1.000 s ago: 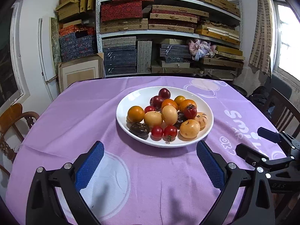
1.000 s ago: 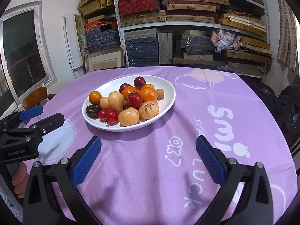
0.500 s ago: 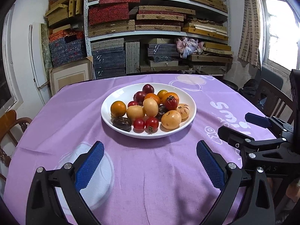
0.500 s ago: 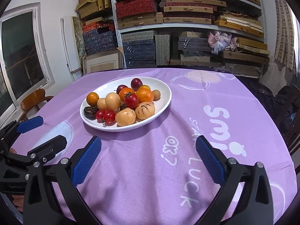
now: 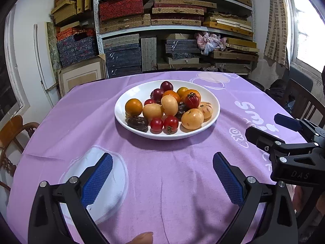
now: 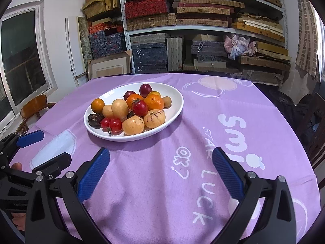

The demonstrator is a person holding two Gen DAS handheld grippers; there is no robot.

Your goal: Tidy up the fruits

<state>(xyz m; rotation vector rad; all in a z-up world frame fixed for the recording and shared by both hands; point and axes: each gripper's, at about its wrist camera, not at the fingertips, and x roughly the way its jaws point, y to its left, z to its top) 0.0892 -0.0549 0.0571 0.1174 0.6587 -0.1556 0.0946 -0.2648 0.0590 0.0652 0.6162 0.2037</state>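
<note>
On the tabletop (image 5: pixel 162 183), under a purple cloth printed with white lettering and circles: one white oval plate (image 5: pixel 130 120), set toward the far middle of the cloth, well ahead of both tools.

Plate contents, heaped and touching:
- orange round fruit (image 5: pixel 133 107), alone at the left side of the heap;
- dark wrinkled fruit (image 5: pixel 138 123), at the near left rim;
- two small red tomatoes (image 5: pixel 163 124), side by side at the near edge;
- pale yellow-orange fruits (image 5: pixel 192 119), several, one streaked with dark marks at the right;
- red tomato with green stem (image 5: pixel 191 100), sitting high on the pile;
- dark red plums (image 5: pixel 166 86), at the far side;
- mandarins (image 6: pixel 154 102), behind the stemmed tomato.

Left tongs (image 5: pixel 162 174): blue-padded fingers spread wide apart, nothing between them, hovering over bare cloth short of the plate. A fingertip shows at the bottom edge of the left wrist view.

Right tongs (image 6: pixel 160 172): fingers likewise spread wide, empty, over the cloth beside the white lettering, plate ahead and to the left. Seen also from the left wrist camera at the right edge, level with the left tongs and apart from them.

Background: metal shelving (image 6: pixel 203 28) stacked with flat boxes in woven tan, red and dark blue; a wooden chair (image 6: pixel 34 107) at the left.
</note>
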